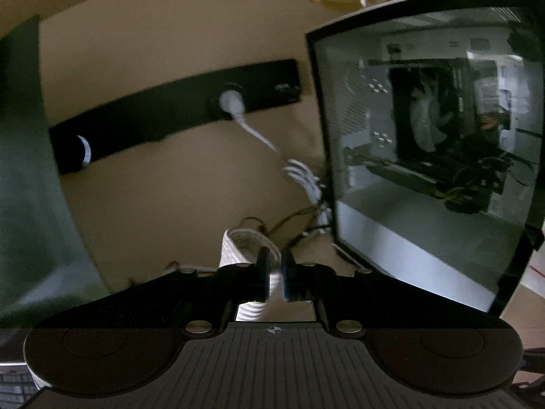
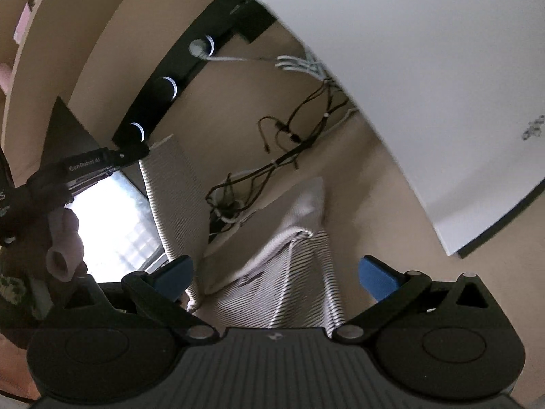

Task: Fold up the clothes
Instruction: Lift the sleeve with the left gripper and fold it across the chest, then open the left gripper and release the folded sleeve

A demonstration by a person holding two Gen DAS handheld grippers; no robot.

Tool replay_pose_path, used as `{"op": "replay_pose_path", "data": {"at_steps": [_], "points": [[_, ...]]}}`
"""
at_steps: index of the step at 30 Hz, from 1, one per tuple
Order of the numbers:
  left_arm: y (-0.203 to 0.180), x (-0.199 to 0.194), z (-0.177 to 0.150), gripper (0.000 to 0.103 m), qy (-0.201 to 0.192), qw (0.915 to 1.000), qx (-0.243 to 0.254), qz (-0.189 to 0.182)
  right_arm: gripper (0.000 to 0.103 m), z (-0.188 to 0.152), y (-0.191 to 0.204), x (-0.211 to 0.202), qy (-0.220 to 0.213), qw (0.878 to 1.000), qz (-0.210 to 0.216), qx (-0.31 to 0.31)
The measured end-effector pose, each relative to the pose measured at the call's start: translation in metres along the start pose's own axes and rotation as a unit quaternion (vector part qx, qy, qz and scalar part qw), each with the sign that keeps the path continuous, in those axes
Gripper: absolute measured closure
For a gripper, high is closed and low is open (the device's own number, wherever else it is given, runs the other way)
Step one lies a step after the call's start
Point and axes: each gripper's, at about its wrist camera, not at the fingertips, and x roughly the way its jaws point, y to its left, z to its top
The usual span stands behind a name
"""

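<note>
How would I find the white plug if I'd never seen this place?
Look for the long black power strip on the tan wall, left of the glass-sided computer case. The white plug sits in it, with a white cord trailing down; the strip's other round sockets are dark.

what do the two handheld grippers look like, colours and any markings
Both are black with a ribbed grey top plate, round black side discs and brass-coloured pivot screws. The right gripper has blue finger pads on black linkage arms. The left gripper has thin blue-edged fingers; white lettering shows on its side.

left wrist: close, slightly downward | right wrist: likewise | shared: black power strip (image 1: 177,116) (image 2: 160,92), wall
</note>
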Motion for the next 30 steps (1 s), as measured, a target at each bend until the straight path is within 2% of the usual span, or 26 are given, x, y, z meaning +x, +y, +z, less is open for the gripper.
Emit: {"op": "replay_pose_path", "data": {"at_steps": [3, 4, 9, 12, 15, 17, 19, 21, 25, 28, 30], "points": [[-0.003, 0.002, 0.000, 0.095, -0.001, 0.9992, -0.013, -0.038, 0.000, 0.000, -0.003, 0.000, 0.000, 1.000, -0.007, 0.005], [-0.003, 0.003, 0.001, 0.092, -0.001, 0.9986, -0.019, -0.049, 0.000, 0.000, -0.004, 0.001, 0.003, 1.000, -0.009, 0.007], [0.009, 0.009, -0.008, 0.089, 0.017, 0.9982, -0.039, -0.043, 0.000, 0.001, -0.004, 0.009, 0.009, 1.000, -0.013, 0.010], [0.030, 0.014, -0.024, 0.079, 0.050, 0.9957, -0.073, -0.028, 0.000, 0.002, 0.000, 0.018, 0.020, 1.000, -0.012, 0.006], [0.054, 0.016, -0.047, 0.068, 0.091, 0.9891, -0.115, -0.006, 0.000, 0.000, 0.007, 0.032, 0.039, 0.999, -0.010, -0.005], [0.072, 0.017, -0.067, 0.055, 0.121, 0.9816, -0.147, 0.007, 0.000, -0.002, 0.015, 0.043, 0.056, 0.998, -0.008, -0.017], [0.087, 0.015, -0.090, 0.034, 0.149, 0.9734, -0.174, 0.016, 0.000, -0.004, 0.025, 0.056, 0.075, 0.997, -0.008, -0.031], [0.102, 0.013, -0.112, 0.023, 0.173, 0.9646, -0.197, 0.025, 0.000, -0.007, 0.036, 0.070, 0.097, 0.994, -0.007, -0.048], [0.124, 0.008, -0.147, 0.021, 0.202, 0.9491, -0.240, 0.030, 0.000, -0.006, 0.061, 0.093, 0.125, 0.987, -0.007, -0.096], [0.134, 0.007, -0.156, 0.020, 0.196, 0.9456, -0.259, 0.019, 0.000, 0.008, 0.085, 0.109, 0.124, 0.981, -0.011, -0.148], [0.137, 0.011, -0.157, 0.012, 0.184, 0.9482, -0.259, 0.005, 0.000, 0.018, 0.100, 0.123, 0.116, 0.976, -0.019, -0.183]]}}
